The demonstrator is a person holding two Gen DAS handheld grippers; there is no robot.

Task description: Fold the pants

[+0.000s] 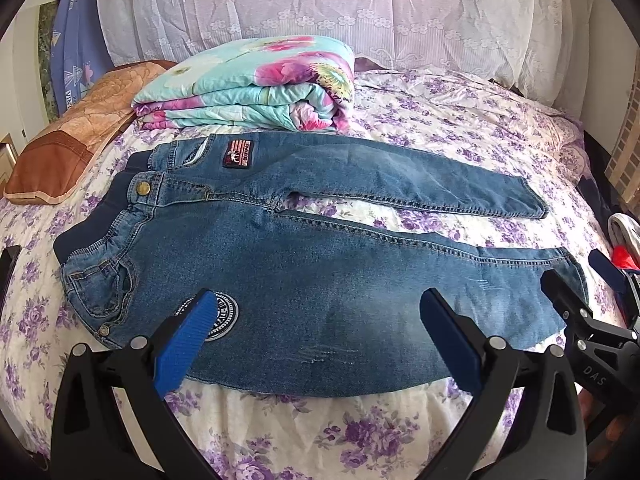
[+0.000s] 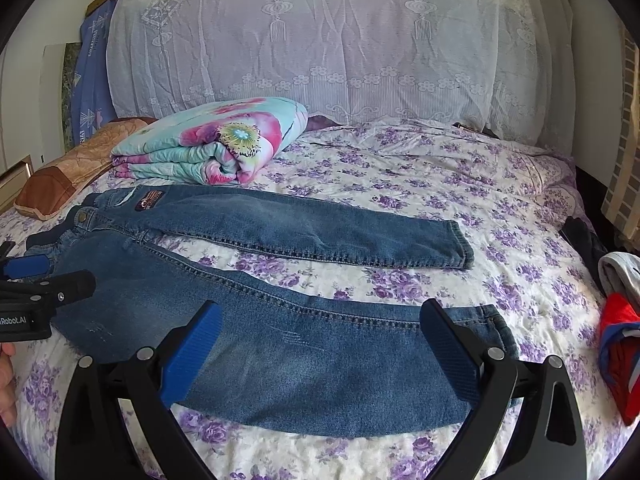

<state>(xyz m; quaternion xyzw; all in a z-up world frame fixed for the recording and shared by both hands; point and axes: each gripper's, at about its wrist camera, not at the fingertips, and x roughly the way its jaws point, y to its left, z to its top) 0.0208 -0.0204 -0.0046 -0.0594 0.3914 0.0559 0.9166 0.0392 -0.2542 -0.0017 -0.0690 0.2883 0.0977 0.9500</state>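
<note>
Subject: a pair of blue denim jeans (image 1: 304, 272) lies flat on the floral bedsheet (image 1: 460, 120), waistband to the left, the two legs spread apart toward the right with sheet showing between them. No fold is made yet.

Tools: the left gripper (image 1: 316, 344) hovers over the near thigh with its jaws wide apart, holding nothing. The right gripper (image 2: 320, 352) hovers over the lower near leg, jaws likewise apart and empty.

Risks, as judged: the near leg's edge lies close to the bed's front edge, so a pinch may catch the sheet along with the denim and drag it. If the two grips lift unevenly, the leg could twist and land askew on the far leg (image 2: 320, 228). The folded floral quilt (image 1: 248, 84) sits just beyond the waistband and could obstruct a carry-over.

Not determinable: the near cuff is partly hidden behind the right gripper in the left view; the patch lettering is illegible; the red item (image 2: 620, 360) at the right margin is cut off.
</note>
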